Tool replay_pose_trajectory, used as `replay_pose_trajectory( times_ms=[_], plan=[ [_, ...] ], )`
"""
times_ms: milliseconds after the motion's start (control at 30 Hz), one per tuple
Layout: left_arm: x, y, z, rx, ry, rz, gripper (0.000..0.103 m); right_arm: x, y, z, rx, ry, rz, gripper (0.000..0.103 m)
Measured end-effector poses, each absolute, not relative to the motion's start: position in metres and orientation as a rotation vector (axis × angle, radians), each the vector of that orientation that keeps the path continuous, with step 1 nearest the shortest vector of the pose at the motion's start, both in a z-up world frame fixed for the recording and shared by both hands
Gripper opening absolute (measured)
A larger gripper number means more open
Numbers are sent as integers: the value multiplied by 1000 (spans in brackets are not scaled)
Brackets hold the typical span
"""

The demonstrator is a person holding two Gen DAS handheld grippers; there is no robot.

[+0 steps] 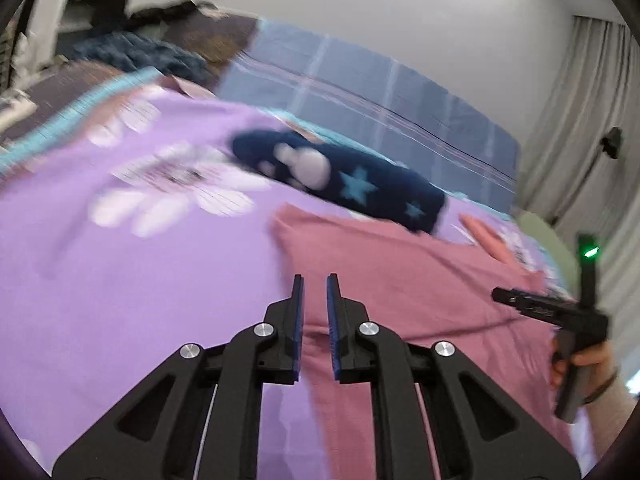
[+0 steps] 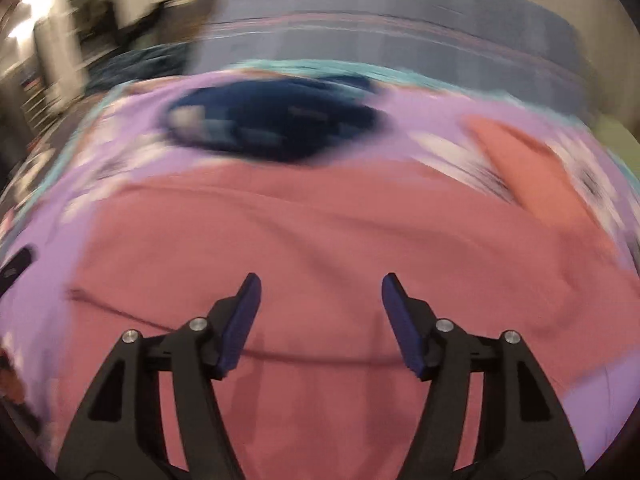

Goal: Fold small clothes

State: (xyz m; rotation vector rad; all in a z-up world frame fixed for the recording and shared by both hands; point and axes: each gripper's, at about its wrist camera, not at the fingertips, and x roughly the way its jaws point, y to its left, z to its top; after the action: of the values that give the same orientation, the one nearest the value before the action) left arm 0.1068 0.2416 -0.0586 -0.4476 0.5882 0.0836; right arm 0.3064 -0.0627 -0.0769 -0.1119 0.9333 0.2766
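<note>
A pink garment [image 1: 420,280] lies spread flat on a purple flowered bedsheet [image 1: 140,260]; it fills the right wrist view [image 2: 300,232]. A dark blue garment with stars [image 1: 360,184] lies beyond it, blurred in the right wrist view [image 2: 280,120]. An orange-pink piece [image 2: 520,168] lies at the far right. My left gripper [image 1: 315,280] hovers over the pink garment's left edge, its jaws nearly together with a narrow gap and nothing between them. My right gripper [image 2: 321,280] is wide open and empty above the pink garment; it also shows in the left wrist view [image 1: 552,312], held in a hand.
A blue checked pillow or headboard cover [image 1: 360,92] runs along the far side of the bed. Dark clothes [image 1: 140,52] are piled at the far left. Grey curtains [image 1: 592,120] hang at the right. Both views are motion-blurred.
</note>
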Motion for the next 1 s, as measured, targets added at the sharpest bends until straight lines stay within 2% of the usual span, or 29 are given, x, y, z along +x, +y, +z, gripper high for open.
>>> replay_pose_trajectory(
  times_ms=[67,167,200,367,500,533,633,667,700,733,767,833,867,900,1000],
  plan=[
    [123,228,-69,-452,653,39,12,318,-93,-105,-31,971,247,66],
    [150,207,-94,-362,806,43,22,308,-88,-99,-86,921,263,66],
    [154,203,-101,-331,842,61,22,306,-86,-94,-94,918,268,67],
    [144,200,-83,-262,836,123,22,316,-120,-55,45,864,350,62],
    [143,188,-51,-251,726,59,22,358,-155,-47,185,966,378,9],
    [149,183,-47,-248,717,46,22,366,-156,-47,203,985,385,8],
    [175,171,-61,-240,758,26,22,381,-151,-53,185,1021,381,8],
    [181,169,-70,-242,786,24,22,383,-148,-57,176,1031,376,11],
    [189,167,-89,-229,845,47,22,386,-145,-61,178,1042,379,29],
    [192,166,-106,-209,872,61,23,389,-142,-67,182,1060,377,43],
    [189,168,-102,-223,848,48,23,391,-138,-72,176,1070,371,59],
    [188,172,-100,-228,851,40,24,394,-131,-77,119,1064,345,51],
    [187,171,-102,-227,850,39,24,395,-128,-77,87,1053,330,22],
    [186,171,-101,-223,849,41,24,395,-127,-76,68,1042,320,3],
    [185,163,-99,-172,851,65,24,392,-132,-68,61,956,269,1]
  ],
)
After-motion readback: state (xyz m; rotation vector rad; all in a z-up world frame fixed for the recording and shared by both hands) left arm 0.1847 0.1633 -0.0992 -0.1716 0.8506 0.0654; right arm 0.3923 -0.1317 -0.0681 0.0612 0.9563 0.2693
